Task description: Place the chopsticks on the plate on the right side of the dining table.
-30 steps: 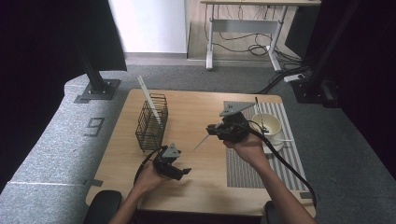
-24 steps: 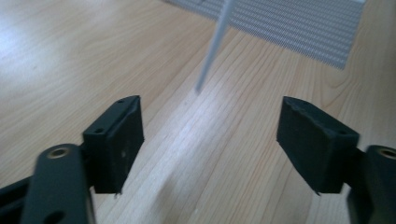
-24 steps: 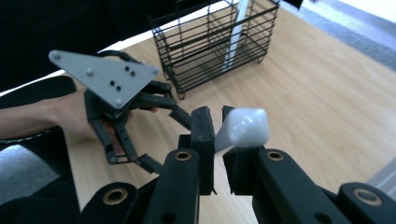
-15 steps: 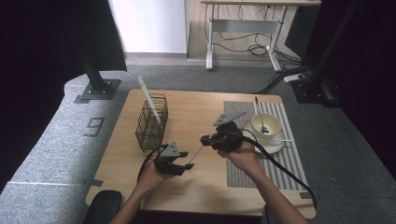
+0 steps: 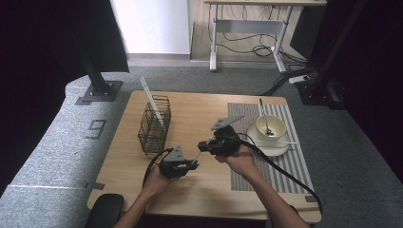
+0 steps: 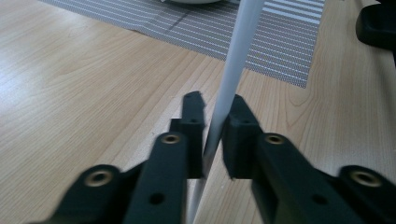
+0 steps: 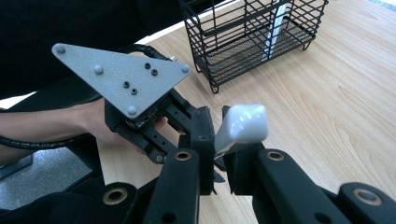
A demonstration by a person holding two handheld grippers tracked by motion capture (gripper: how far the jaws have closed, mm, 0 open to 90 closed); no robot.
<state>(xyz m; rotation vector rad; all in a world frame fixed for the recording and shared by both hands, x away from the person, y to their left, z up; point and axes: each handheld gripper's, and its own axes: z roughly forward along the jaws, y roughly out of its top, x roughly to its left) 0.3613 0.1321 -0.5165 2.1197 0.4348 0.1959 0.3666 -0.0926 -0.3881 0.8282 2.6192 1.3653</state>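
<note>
A thin white stick [image 5: 196,156] spans the gap between my two grippers above the wooden table [image 5: 199,114]. My right gripper [image 5: 202,146] is shut on its wider flat end [image 7: 243,123]. My left gripper [image 5: 192,164] points at the right one, and its jaws are closed in on the stick's thin end [image 6: 233,70]. In the left gripper view the stick runs straight between the left gripper's [image 6: 215,100] two jaws. The right gripper's [image 7: 217,116] view shows the left gripper's grey plate [image 7: 121,74] close ahead.
A black wire basket [image 5: 154,126] with another white stick [image 5: 152,102] leaning in it stands at the left of the table. On a striped placemat [image 5: 285,166] at the right, a bowl [image 5: 271,127] holding a spoon [image 5: 263,114] sits on a saucer [image 5: 280,149].
My right gripper has carried the white stick down and left toward the left gripper. The left gripper has moved slightly right, and the stick's tip now lies between its jaws.
</note>
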